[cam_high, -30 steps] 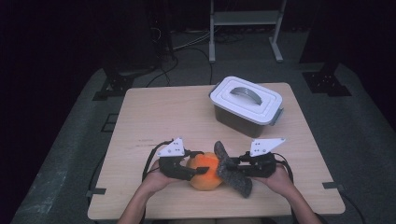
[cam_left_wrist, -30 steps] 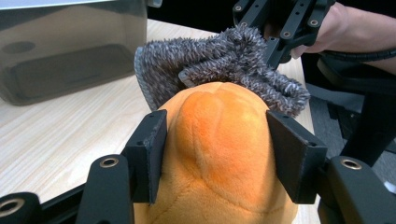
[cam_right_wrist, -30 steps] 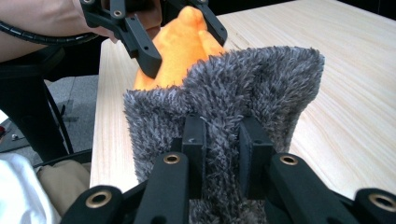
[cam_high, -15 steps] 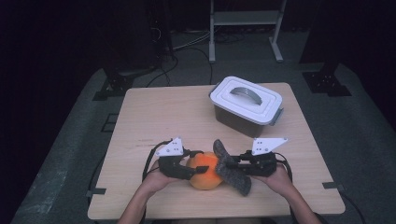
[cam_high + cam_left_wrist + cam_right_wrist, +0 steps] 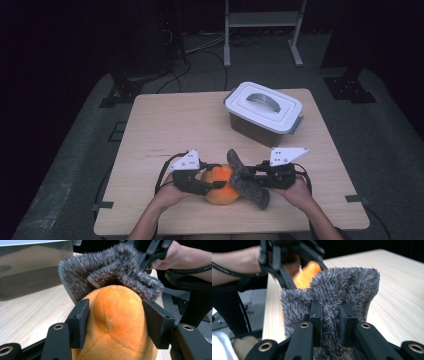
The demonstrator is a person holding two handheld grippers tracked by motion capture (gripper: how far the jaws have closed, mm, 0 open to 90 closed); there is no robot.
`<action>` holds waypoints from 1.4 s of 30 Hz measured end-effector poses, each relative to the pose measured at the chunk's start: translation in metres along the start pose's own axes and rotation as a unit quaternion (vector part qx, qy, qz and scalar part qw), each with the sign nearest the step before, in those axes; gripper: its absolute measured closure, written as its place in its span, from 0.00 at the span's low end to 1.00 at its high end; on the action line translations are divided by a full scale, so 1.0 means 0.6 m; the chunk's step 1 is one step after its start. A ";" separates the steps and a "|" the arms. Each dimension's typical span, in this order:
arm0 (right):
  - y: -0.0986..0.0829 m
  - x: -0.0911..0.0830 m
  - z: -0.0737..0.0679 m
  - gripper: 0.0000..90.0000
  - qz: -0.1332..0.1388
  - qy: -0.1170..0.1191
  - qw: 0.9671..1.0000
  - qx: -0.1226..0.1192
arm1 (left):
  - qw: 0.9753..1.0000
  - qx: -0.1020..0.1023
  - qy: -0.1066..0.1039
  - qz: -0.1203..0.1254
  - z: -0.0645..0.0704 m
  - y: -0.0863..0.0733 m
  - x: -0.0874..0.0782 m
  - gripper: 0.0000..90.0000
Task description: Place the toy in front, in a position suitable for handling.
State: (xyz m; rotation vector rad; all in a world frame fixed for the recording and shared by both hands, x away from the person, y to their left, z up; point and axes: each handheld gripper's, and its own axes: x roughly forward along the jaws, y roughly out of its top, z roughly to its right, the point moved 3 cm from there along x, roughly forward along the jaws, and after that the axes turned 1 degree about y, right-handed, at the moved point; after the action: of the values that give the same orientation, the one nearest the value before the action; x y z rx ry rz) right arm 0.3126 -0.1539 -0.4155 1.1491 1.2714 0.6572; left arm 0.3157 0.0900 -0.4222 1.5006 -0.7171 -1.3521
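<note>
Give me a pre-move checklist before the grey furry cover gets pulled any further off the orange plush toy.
1. Left gripper clamped on the orange plush toy, jaws on both sides: ok.
2. Right gripper pinching the grey furry cover: ok.
3. Cover off the toy: not ok, it overlaps the toy's top.
4. Lidded box clear of both hands: ok.
5. Toy resting on the table: cannot tell.

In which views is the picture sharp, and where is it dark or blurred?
High view: the table is lit, the floor around it nearly black. Left gripper view: the orange plush is sharp, the box behind soft. Right gripper view: the grey fur is sharp, the far hand blurred.
</note>
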 end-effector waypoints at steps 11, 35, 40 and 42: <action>0.001 -0.003 -0.001 0.83 0.008 -0.001 1.000 0.001 | 1.000 0.012 0.000 -0.004 0.005 0.001 0.006 0.46; -0.004 -0.006 0.000 0.81 0.001 -0.002 1.000 -0.003 | 1.000 0.013 0.000 -0.001 0.002 0.002 0.008 0.44; -0.007 0.006 -0.002 0.81 -0.008 0.001 1.000 -0.011 | 1.000 0.012 0.002 -0.002 0.000 0.001 0.005 0.39; -0.013 0.001 0.002 0.81 -0.018 -0.002 1.000 -0.010 | 1.000 0.002 -0.001 -0.001 -0.002 0.003 0.004 0.30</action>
State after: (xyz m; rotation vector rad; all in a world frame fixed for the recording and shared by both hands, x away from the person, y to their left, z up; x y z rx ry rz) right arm 0.3122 -0.1564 -0.4231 1.1082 1.2770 0.6399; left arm 0.3174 0.0875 -0.4215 1.5033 -0.7194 -1.3549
